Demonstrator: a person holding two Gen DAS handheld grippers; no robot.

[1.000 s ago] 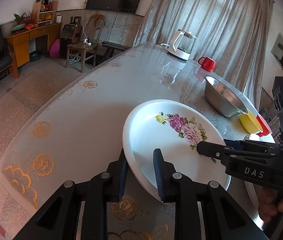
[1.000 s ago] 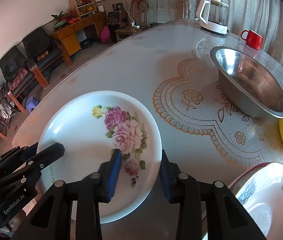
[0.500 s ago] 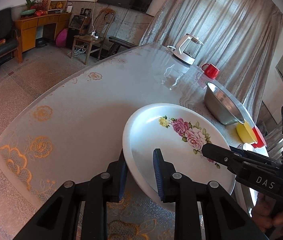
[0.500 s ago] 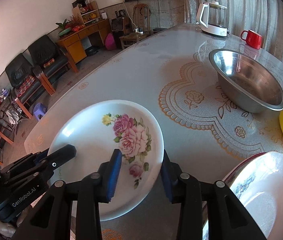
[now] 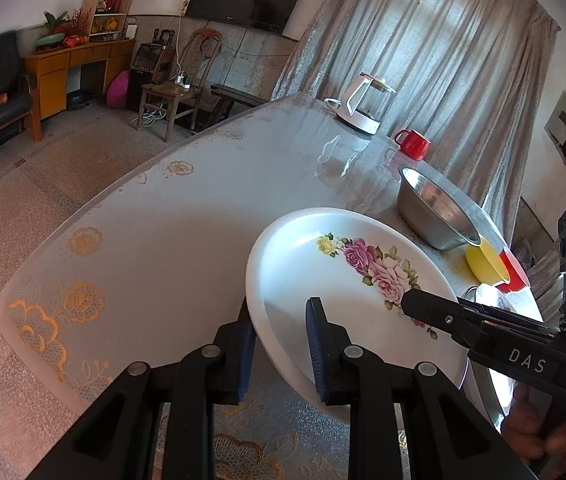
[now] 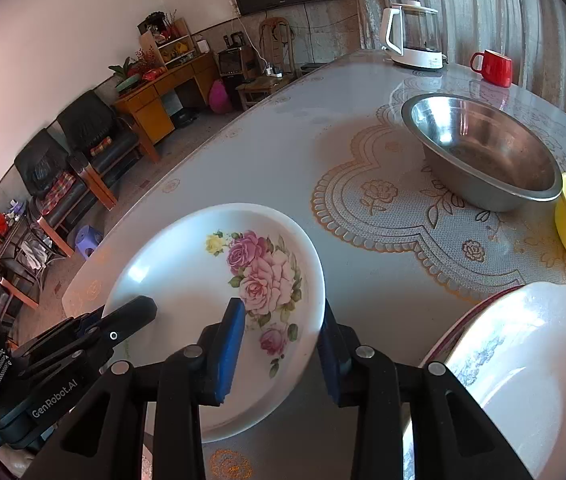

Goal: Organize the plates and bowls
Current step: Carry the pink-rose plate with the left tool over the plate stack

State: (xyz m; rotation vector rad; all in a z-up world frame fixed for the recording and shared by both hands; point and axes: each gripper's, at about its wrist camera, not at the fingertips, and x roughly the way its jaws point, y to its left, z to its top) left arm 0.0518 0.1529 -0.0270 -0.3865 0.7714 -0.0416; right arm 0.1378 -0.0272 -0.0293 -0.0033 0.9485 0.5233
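Left wrist view: the left gripper (image 5: 279,344) is clamped on the near rim of the rose plate (image 5: 323,276), one pad under, one inside. The plate is tilted clear of the surface (image 5: 163,220). Steel bowl (image 5: 435,212) and yellow bowl (image 5: 485,266) sit beyond.

Right wrist view: the right gripper (image 6: 283,344) straddles the plate's opposite rim (image 6: 211,280), jaws closing; pad contact cannot be confirmed. A printed plate (image 6: 523,368) lies just beside.
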